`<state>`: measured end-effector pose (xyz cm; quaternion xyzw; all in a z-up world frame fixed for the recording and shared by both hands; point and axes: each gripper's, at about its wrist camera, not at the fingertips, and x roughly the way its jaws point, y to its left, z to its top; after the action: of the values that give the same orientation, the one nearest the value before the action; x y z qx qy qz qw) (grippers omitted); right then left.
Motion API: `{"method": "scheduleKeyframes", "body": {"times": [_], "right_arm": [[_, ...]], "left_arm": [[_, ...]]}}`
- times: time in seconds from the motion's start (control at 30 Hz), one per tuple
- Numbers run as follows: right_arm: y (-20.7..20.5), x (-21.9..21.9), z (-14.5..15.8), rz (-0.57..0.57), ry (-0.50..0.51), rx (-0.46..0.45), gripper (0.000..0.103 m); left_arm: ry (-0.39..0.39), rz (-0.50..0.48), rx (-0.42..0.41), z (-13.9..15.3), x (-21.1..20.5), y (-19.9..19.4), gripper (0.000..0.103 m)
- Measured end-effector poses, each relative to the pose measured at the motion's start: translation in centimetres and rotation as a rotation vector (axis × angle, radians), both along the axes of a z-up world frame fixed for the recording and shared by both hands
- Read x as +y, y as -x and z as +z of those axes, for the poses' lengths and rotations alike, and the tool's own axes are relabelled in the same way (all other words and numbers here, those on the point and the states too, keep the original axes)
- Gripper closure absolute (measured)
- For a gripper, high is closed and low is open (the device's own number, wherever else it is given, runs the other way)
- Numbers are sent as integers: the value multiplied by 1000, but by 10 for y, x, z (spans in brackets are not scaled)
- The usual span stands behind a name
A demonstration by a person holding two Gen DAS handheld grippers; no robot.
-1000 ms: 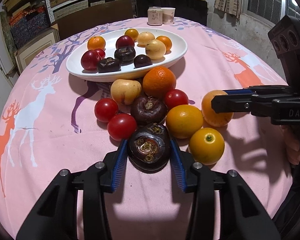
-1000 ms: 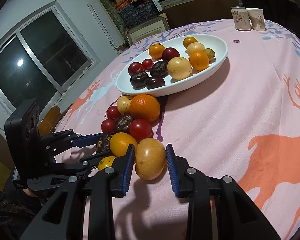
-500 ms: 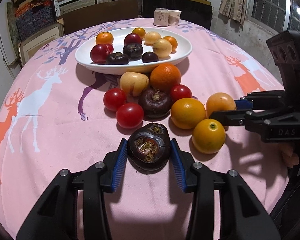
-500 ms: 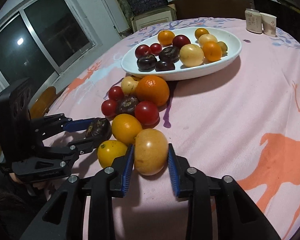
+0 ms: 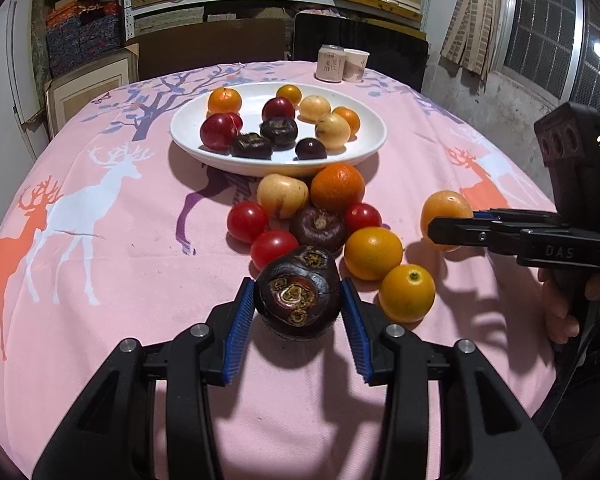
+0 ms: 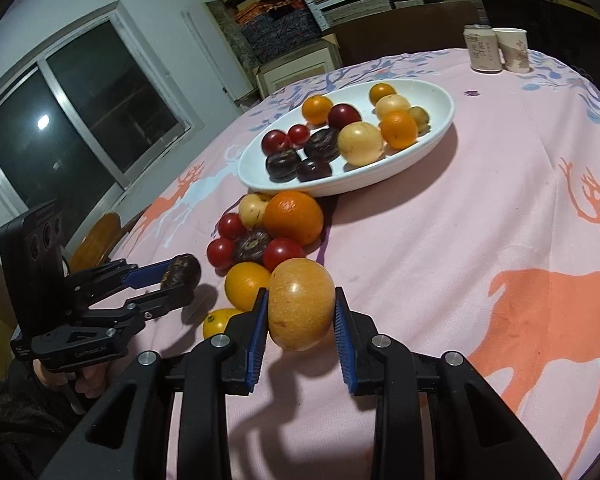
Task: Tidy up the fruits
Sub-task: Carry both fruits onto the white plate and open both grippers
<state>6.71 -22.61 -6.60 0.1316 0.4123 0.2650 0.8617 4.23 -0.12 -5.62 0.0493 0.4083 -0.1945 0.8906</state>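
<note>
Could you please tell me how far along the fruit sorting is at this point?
Roughly halfway. The white oval dish already holds about ten fruits. In hand: the left tongs grip a dark brown water chestnut, the right tongs a yellow-orange round fruit. Left: eight loose fruits on the pink deer-print tablecloth.

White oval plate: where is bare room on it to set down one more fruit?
The white oval plate is bare along its near right rim, beside the round orange fruit, and at its far rim behind the fruit. Its left and middle are crowded with dark purple fruit.
</note>
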Motion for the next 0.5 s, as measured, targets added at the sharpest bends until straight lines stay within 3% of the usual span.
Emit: {"method": "scheduleKeyframes", "body": {"times": [0.17,0.3,0.5], "right_arm": [[-13,-16,23,-116,-8,-35,72],[-33,-13,63,-209,42,-166,72],[-96,7,78,-225,97,-219,72]], "left_arm": [[7,25,-34,28,4,-28,61],[4,45,-47,45,-1,-69,61],[-18,67,-71,65,-23,-143,61]]}}
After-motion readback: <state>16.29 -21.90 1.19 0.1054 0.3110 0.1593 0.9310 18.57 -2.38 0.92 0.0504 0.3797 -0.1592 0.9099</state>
